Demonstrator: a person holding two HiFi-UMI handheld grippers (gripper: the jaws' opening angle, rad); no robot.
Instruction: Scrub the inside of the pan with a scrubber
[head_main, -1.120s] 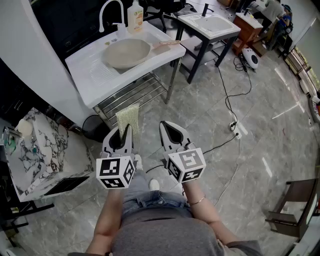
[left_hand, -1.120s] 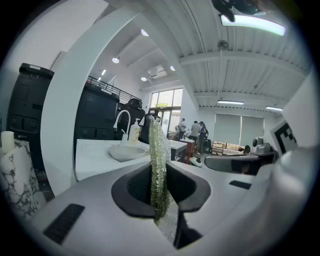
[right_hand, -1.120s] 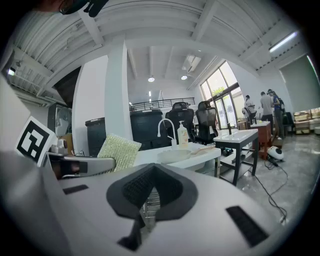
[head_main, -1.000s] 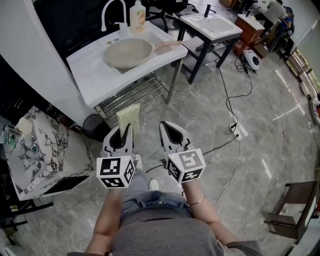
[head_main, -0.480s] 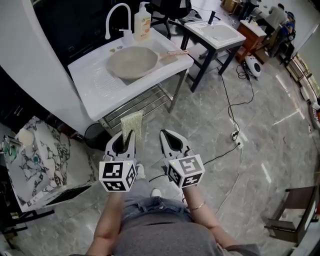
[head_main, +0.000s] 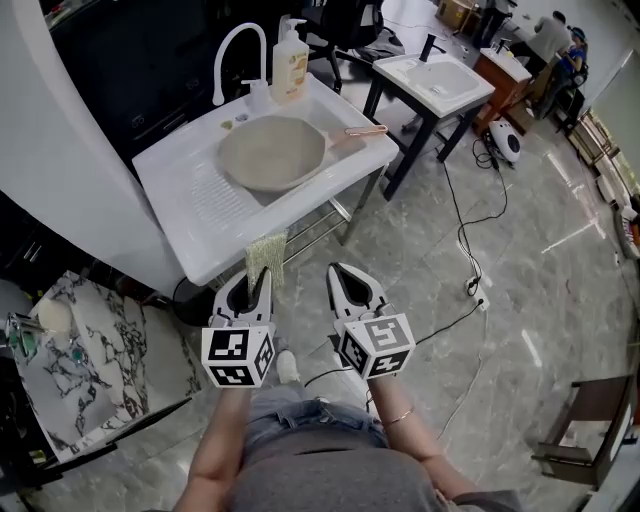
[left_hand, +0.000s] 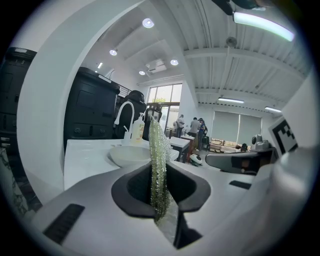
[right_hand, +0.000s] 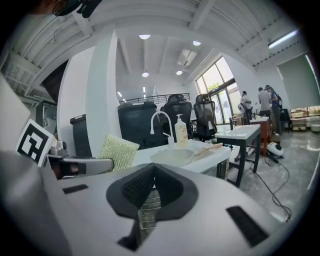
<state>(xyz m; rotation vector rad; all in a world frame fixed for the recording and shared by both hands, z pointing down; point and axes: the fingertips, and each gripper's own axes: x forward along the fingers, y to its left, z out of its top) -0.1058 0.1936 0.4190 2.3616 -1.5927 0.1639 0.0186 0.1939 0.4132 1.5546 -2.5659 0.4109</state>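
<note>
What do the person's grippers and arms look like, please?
The left gripper and right gripper are light grey shells with black-lined jaw openings, each bearing a white cube of black square markers. Forearms are unsleeved; a thin bracelet circles the right wrist.

Stand: white sink unit (head_main: 190, 205), ribbed drainer at left.
On it: pan (head_main: 272, 152); soap bottle (head_main: 291, 62) beside tap (head_main: 236, 52).

We wear a grey top (head_main: 340, 480), blue jeans (head_main: 290, 405) and a thin bracelet (head_main: 396, 413). Our left gripper (head_main: 258, 274) and right gripper (head_main: 340, 272) are pale grey, black-padded, each with a white cube (head_main: 238, 357) of black square markers.
</note>
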